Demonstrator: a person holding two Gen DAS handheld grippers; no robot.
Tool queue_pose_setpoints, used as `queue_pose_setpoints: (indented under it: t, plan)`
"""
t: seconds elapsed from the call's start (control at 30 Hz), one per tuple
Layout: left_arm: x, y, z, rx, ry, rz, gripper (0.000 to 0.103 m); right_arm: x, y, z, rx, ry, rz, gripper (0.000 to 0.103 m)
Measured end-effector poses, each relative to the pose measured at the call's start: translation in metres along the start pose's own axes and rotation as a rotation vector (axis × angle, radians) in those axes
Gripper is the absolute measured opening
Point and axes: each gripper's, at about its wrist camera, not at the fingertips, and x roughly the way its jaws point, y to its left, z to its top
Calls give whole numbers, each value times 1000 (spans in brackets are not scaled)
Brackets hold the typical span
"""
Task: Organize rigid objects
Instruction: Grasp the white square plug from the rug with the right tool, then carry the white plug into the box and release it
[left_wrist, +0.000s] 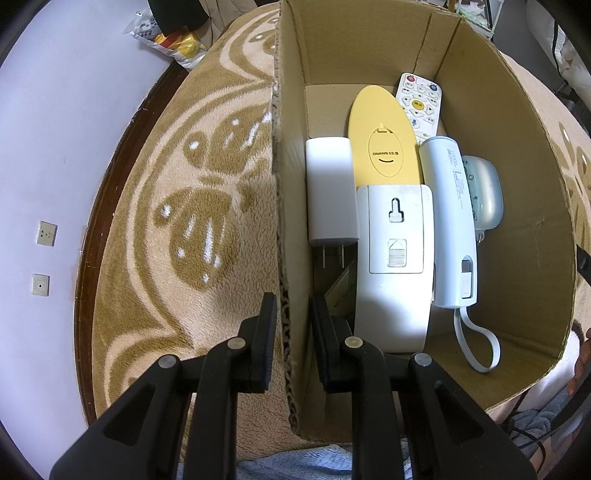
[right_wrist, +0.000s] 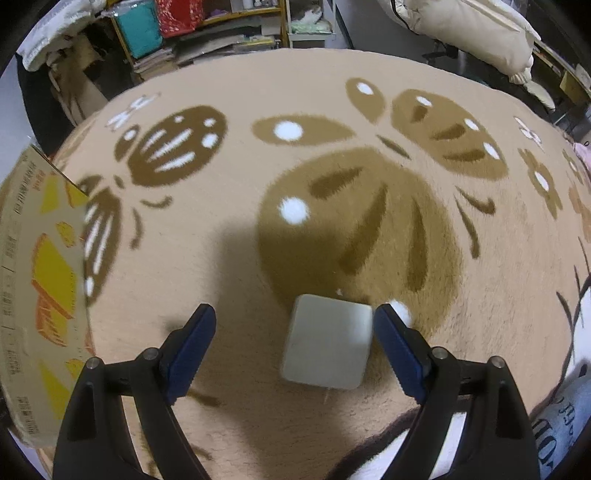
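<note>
In the left wrist view my left gripper (left_wrist: 293, 325) is shut on the left wall of an open cardboard box (left_wrist: 286, 184), one finger outside, one inside. In the box lie a white plug adapter (left_wrist: 330, 192), a yellow remote (left_wrist: 382, 136), a white remote holder (left_wrist: 395, 258), a white button remote (left_wrist: 419, 103), a pale blue power bank (left_wrist: 450, 221) with a strap, and a pale blue case (left_wrist: 485, 195). In the right wrist view my right gripper (right_wrist: 295, 332) is open above the blanket, with a white square charger (right_wrist: 327, 345) lying between its fingers, nearer the right one.
A beige blanket with brown butterfly patterns (right_wrist: 332, 166) covers the surface. The box's printed outer wall (right_wrist: 40, 277) stands at the left of the right wrist view. Shelves and clutter (right_wrist: 184, 22) lie beyond the blanket. A white wall with sockets (left_wrist: 46, 232) is at left.
</note>
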Motion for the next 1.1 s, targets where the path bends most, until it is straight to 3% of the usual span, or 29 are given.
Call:
queue_pose_setpoints:
  t: [0.2,0.27,0.43,0.63,1.1]
  plan:
    - [0,-1,0,0,0,0,19,13,-5,-6,39,61,39,91]
    - [0,0,0,0,0,1,19,11,-4,-6,38,55,43,85]
    - [0,0,0,0,0,1,19,9,-2,-6,15,54,3,48]
    - [0,-1,0,3,-3,0,19,3,9,-8,15,58,136,48]
    - [0,-1,0,3,-4,0,19,-60,84,2,-181,-113,285,48]
